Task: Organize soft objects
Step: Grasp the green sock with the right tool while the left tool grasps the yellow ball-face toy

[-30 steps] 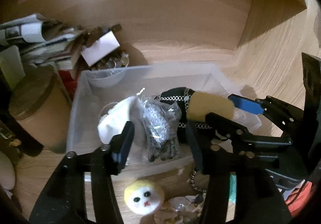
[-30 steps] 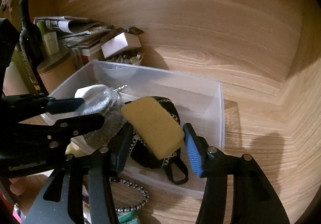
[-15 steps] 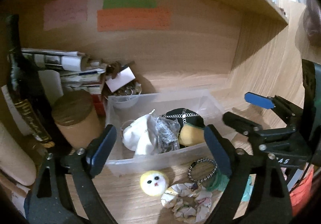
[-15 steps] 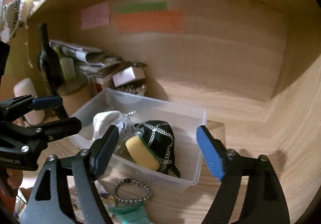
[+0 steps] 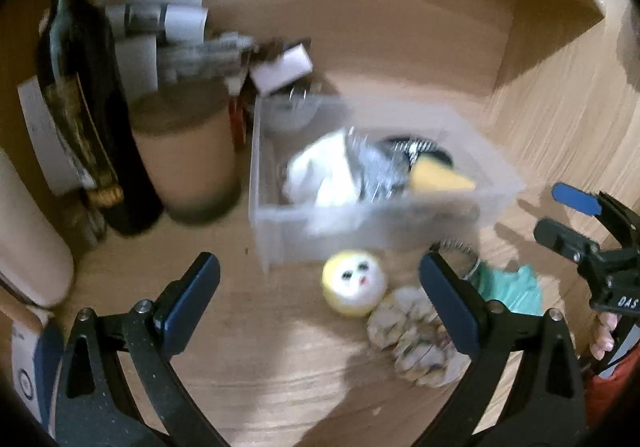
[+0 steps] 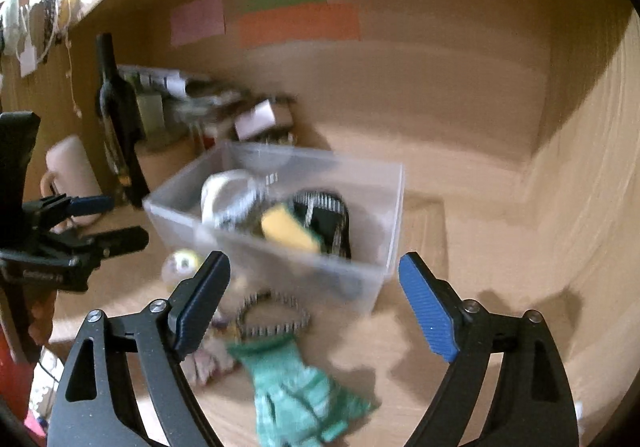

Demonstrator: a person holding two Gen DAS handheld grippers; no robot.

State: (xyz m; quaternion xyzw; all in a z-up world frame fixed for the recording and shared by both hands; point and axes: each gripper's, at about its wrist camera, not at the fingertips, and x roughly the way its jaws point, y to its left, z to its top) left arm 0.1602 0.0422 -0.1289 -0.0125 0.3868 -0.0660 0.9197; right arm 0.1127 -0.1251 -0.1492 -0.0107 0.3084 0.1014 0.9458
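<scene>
Hovering above the wooden desk (image 5: 248, 367), the left gripper (image 5: 320, 299) has its jaws spread wide w/ nothing between them; right gripper (image 6: 314, 295) likewise spread and empty. Both views are motion-blurred, so fine detail is lost. Clear plastic bin (image 5: 360, 235) sits on the desk past both grippers; inside it a yellow sponge (image 5: 438, 177) lies against a black pouch w/ checkered trim (image 6: 328, 215), next to a white cloth bundle (image 5: 320, 175) and a crinkly silver-grey bag (image 5: 372, 171). Outside the bin, just beside its front wall: a yellow plush ball w/ a white face (image 5: 354, 283), a pale floral scrunchie (image 5: 416, 343) touching the ball, a black-and-white cord loop (image 6: 272, 313) and a green cloth (image 6: 300, 395). In the right wrist view the green cloth lies between the right fingers, low in frame, w/ the cord loop touching its far edge; in the left wrist view the ball sits between the left fingers and the scrunchie is near the right-hand finger. Left of the bin stand a brown cylindrical canister (image 5: 188, 167) and a dark wine bottle (image 5: 88, 95), w/ stacked papers (image 5: 168, 35) behind. Pink, green & orange notes (image 6: 296, 23) are stuck on the back panel.
</scene>
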